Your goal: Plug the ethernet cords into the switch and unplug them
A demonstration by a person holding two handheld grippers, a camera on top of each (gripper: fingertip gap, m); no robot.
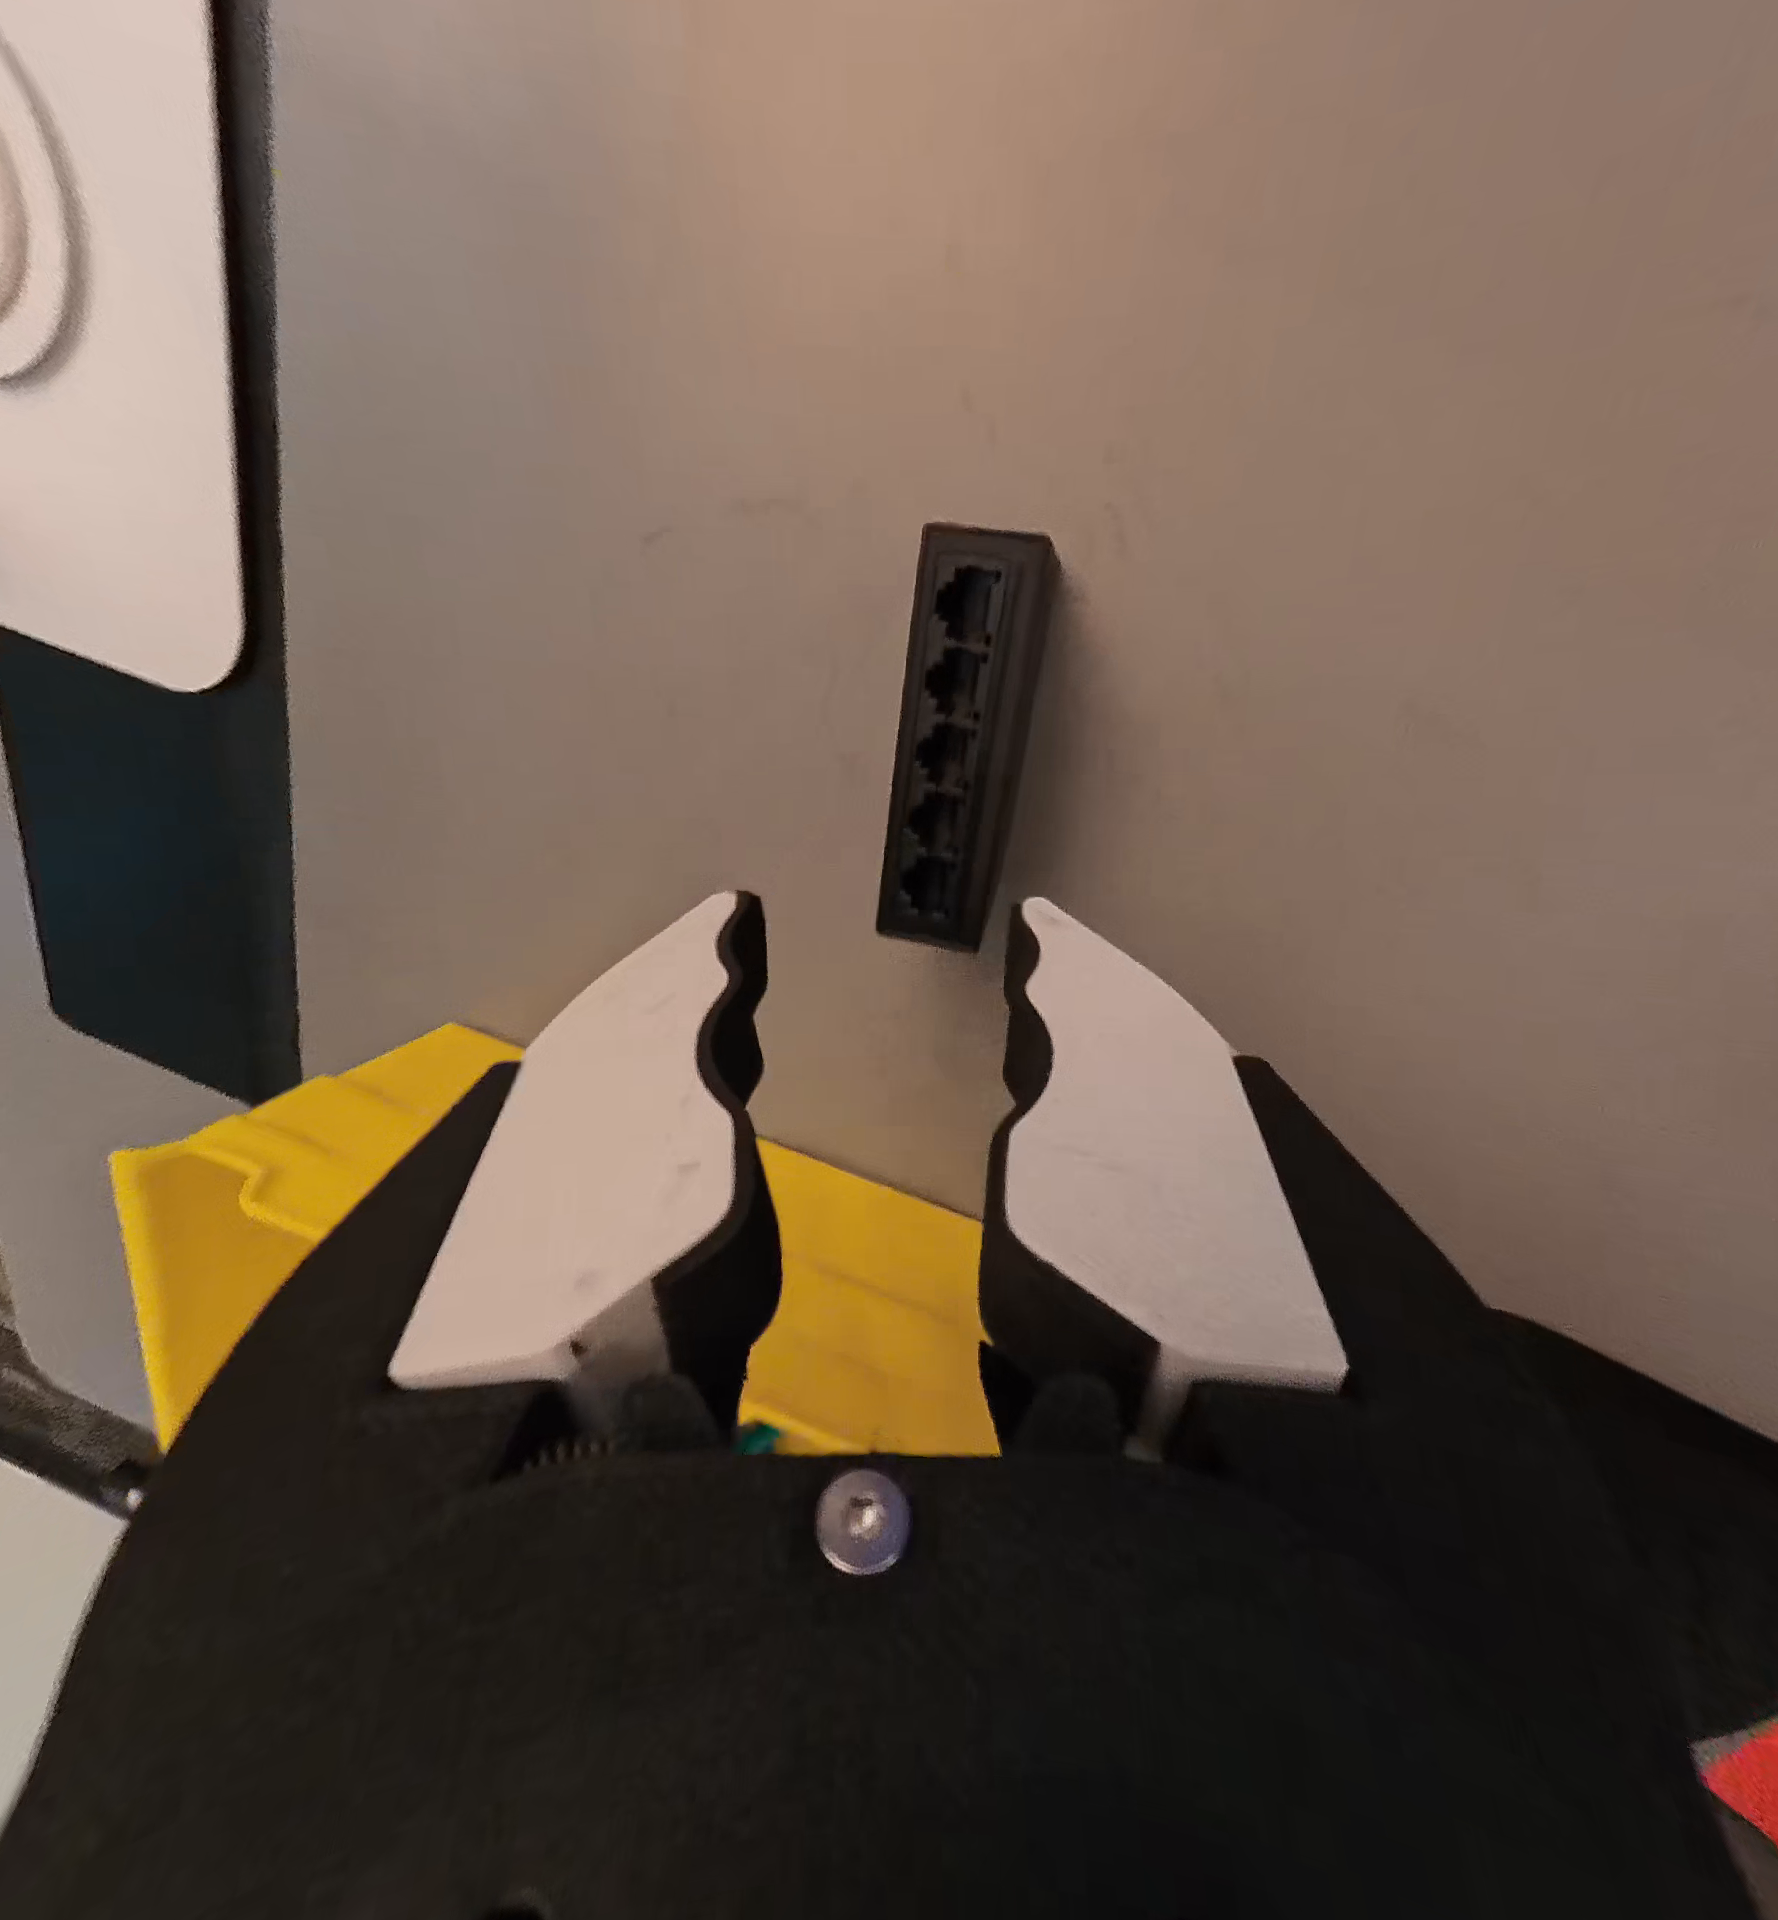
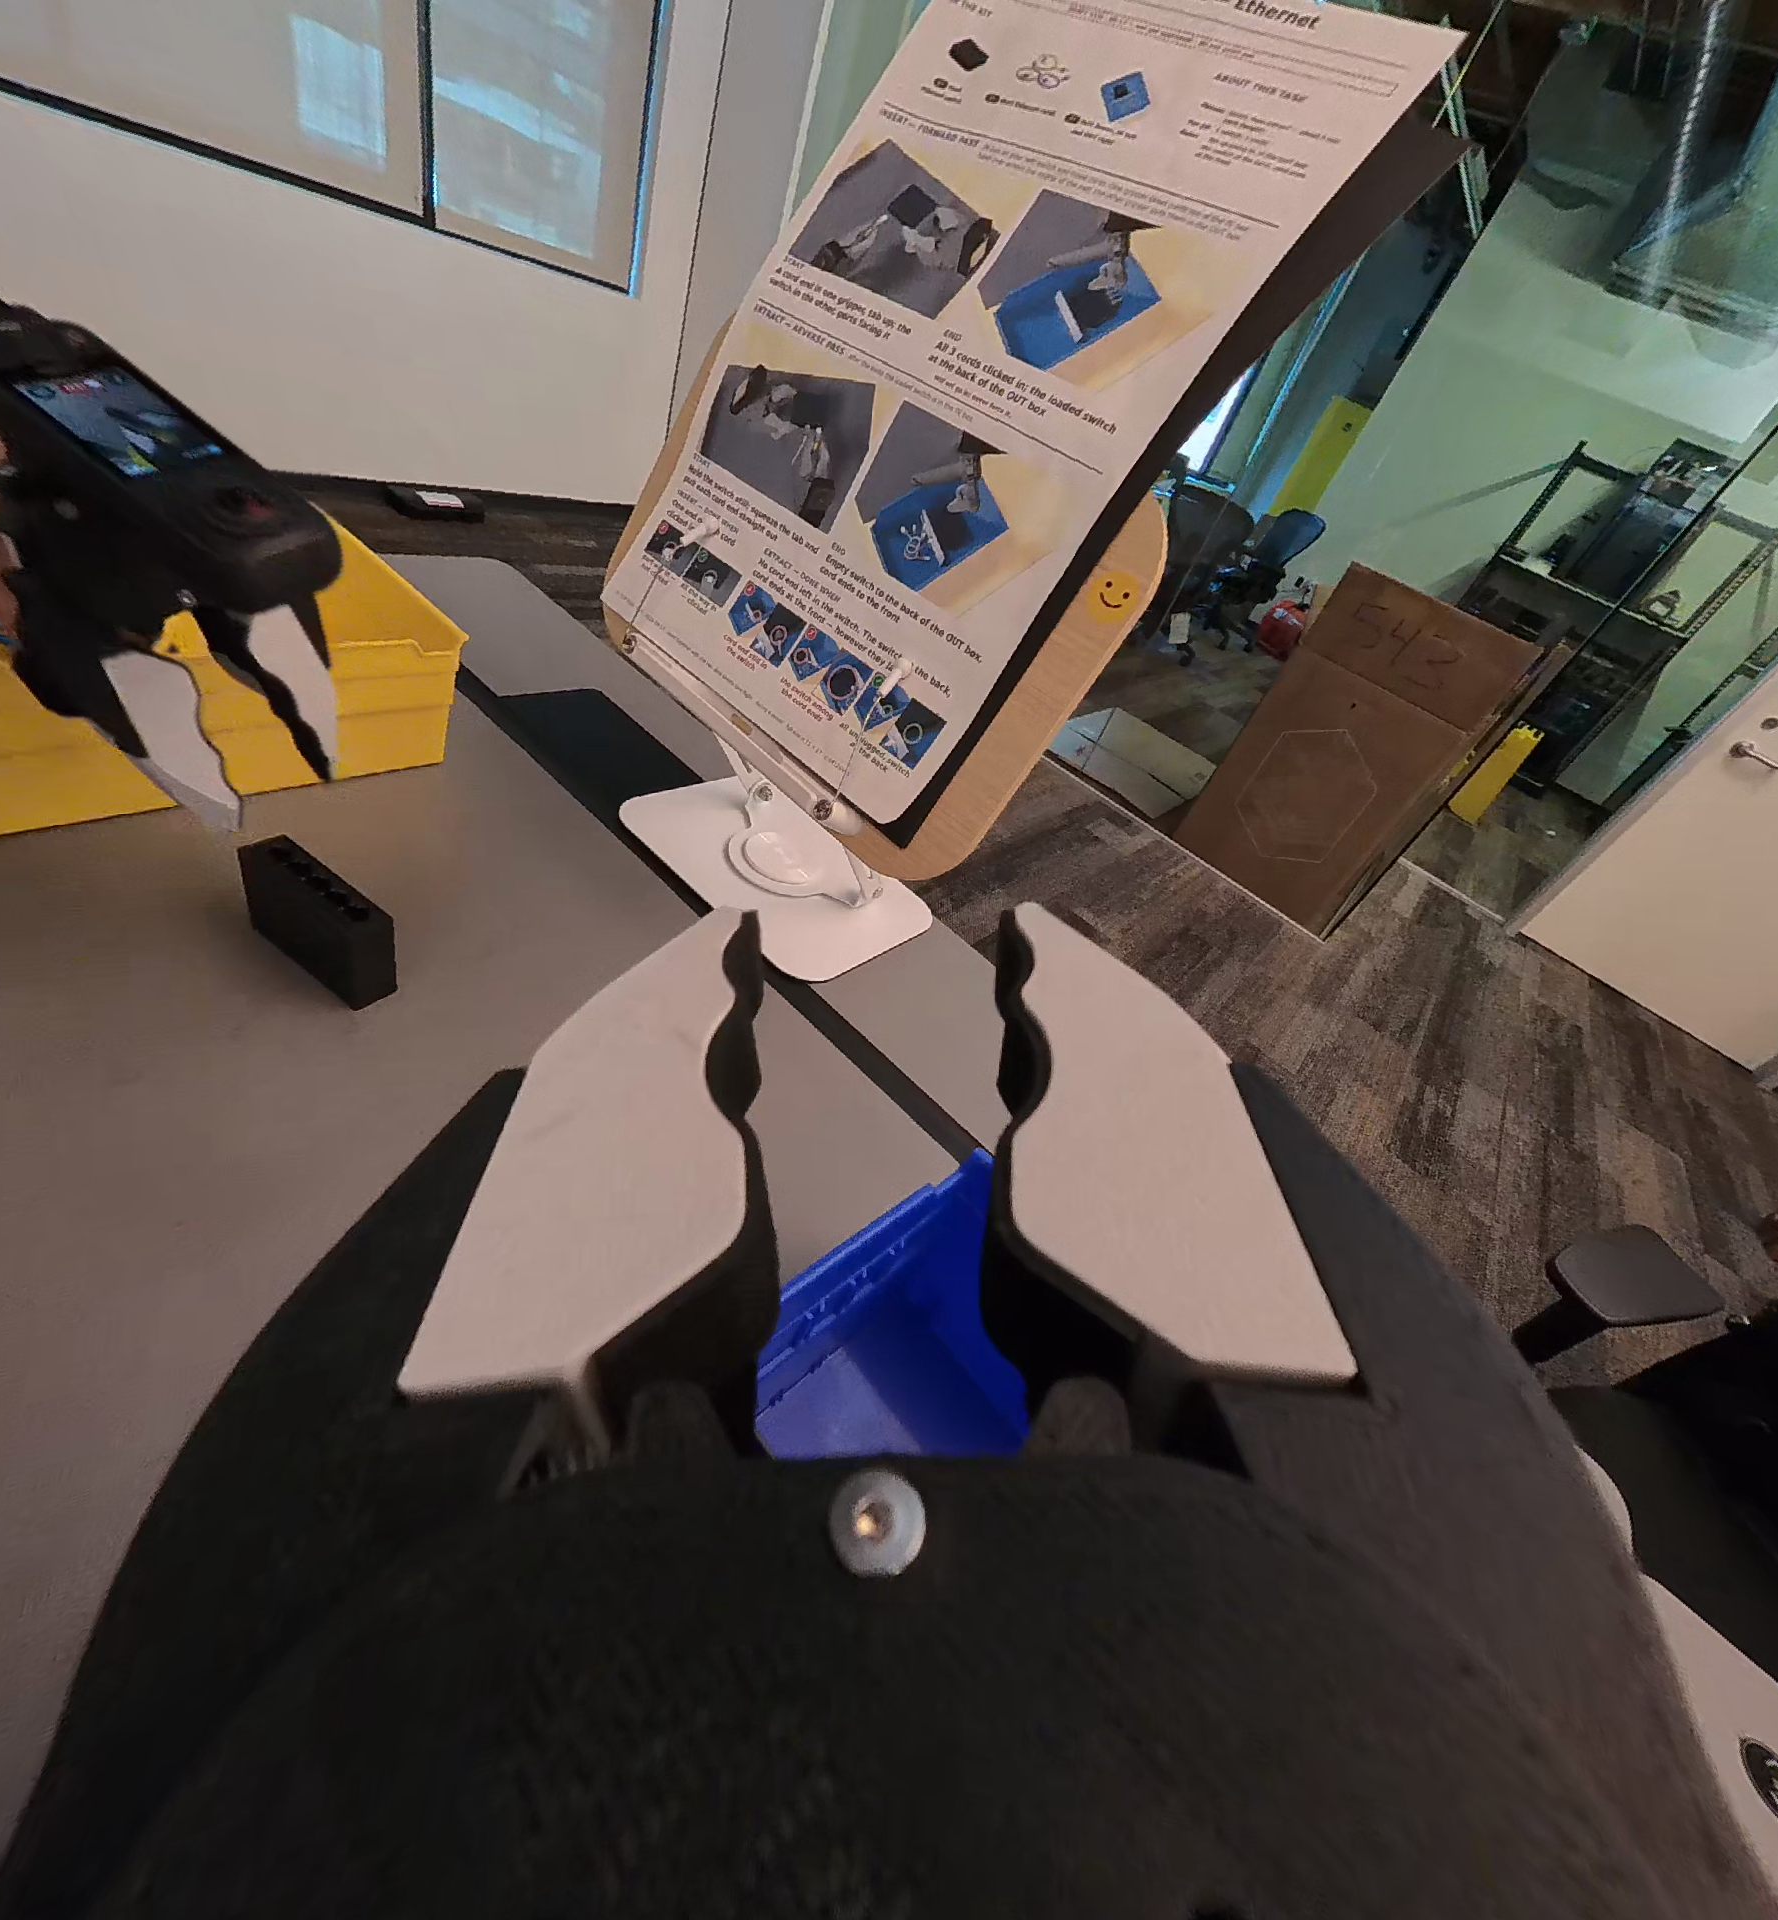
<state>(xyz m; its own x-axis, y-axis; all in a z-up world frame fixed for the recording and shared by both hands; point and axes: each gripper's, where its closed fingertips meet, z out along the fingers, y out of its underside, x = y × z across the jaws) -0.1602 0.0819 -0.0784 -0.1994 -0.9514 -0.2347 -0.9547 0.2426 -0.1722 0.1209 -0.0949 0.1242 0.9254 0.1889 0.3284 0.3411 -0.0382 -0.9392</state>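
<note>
The black switch (image 1: 968, 732) stands on the grey table (image 1: 1384, 520) with its row of empty ports facing up toward the left wrist camera. My left gripper (image 1: 885, 914) is open and empty, hovering just above the switch's near end. In the right wrist view the switch (image 2: 319, 920) stands at the left, with the left gripper (image 2: 272, 769) over it. My right gripper (image 2: 877, 935) is open and empty, held above the blue bin (image 2: 895, 1340) at the table's edge. No ethernet cords show in either view.
A yellow bin (image 1: 241, 1216) (image 2: 386, 665) sits on the table beyond the switch. A tilted instruction sheet on a white stand (image 2: 978, 416) stands at the table's far edge. A chair armrest (image 2: 1633, 1288) and carpeted floor lie to the right. The tips of one gripper are about 40 centimetres away from the tips of the other. To reach the black switch (image 1: 968, 732) in a straight line is about 4 centimetres for my left fingers, about 35 centimetres for my right.
</note>
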